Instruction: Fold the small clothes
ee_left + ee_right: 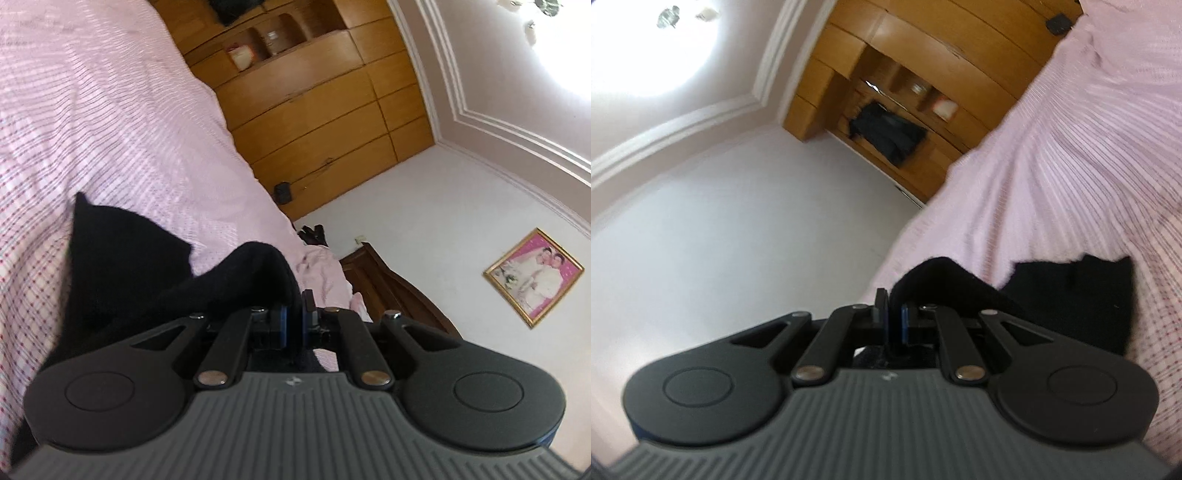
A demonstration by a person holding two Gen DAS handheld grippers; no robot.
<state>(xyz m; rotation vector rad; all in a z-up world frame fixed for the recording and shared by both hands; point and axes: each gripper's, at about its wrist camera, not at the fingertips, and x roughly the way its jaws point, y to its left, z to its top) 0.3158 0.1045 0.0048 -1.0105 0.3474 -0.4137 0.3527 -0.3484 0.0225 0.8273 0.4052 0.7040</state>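
The left gripper (294,314) is clenched on one part of a black garment (122,266), and the right gripper (894,317) is clenched on another part of it (1071,295). I judge that each holds one corner, so the cloth stays stretched between the two hands and does not crumple. The rest of the garment hangs down onto the pink checked bedsheet (110,129), well inside the edges of the bed. Both tools are turned on their side and point level, probably to carry the held edge across for a fold.
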